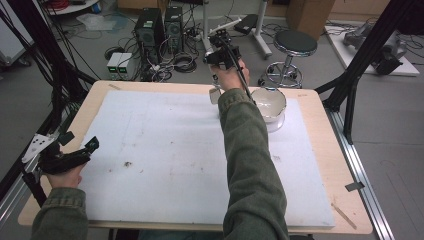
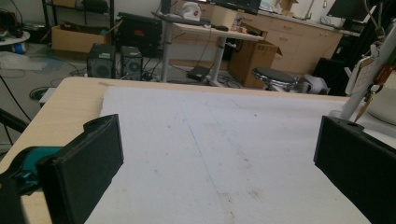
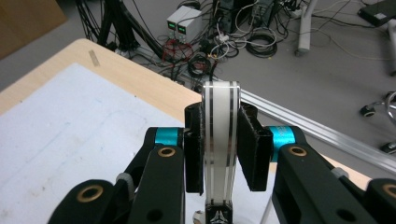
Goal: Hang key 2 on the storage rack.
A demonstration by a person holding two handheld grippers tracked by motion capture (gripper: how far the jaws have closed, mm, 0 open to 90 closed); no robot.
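Observation:
My right gripper (image 3: 219, 140) is shut on a flat white utensil handle (image 3: 220, 107) with two dark stripes, which stands upright between the pads. In the high view that gripper (image 1: 220, 56) is held over the table's far edge, and a pale end of the utensil (image 1: 215, 95) hangs below the hand. Just to its right stands a white bowl (image 1: 270, 102). My left gripper (image 1: 92, 145) rests at the table's left edge, open, with nothing between its jaws (image 2: 219, 163); the left gripper view also shows the bowl (image 2: 385, 105) at its right border.
A white mat (image 1: 165, 155) covers most of the wooden table (image 1: 320, 100). Behind the table are a round stool (image 1: 295, 45), computer towers (image 1: 150, 27) and loose cables on the floor. A black frame post (image 1: 365, 55) rises at the right.

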